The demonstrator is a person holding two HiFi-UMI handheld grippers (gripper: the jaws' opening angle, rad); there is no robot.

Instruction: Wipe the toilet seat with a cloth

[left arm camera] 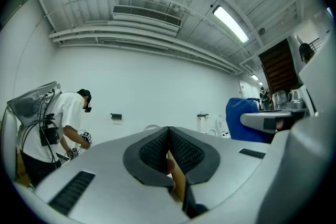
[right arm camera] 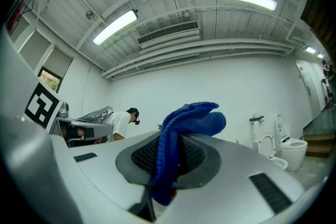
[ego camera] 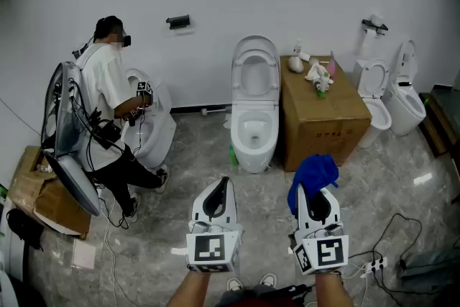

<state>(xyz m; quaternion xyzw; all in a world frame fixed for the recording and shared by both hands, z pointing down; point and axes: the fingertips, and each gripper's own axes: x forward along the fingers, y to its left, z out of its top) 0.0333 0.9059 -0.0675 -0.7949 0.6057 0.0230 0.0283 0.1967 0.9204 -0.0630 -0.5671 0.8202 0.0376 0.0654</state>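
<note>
A white toilet (ego camera: 254,118) with its lid raised stands against the far wall, ahead of both grippers. My right gripper (ego camera: 318,199) is shut on a blue cloth (ego camera: 314,175) that bunches out past its jaws; in the right gripper view the blue cloth (right arm camera: 181,136) hangs down between the dark pads. My left gripper (ego camera: 218,198) is shut with nothing held, its pads (left arm camera: 181,152) pressed together in the left gripper view. Both grippers are held level, well short of the toilet, above the marble floor.
A cardboard box (ego camera: 323,115) with small items on top stands right of the toilet. Two more toilets (ego camera: 388,93) stand far right. A person (ego camera: 108,111) with gear on the back bends over another toilet (ego camera: 154,126) at left. Cables and a power strip (ego camera: 374,267) lie at lower right.
</note>
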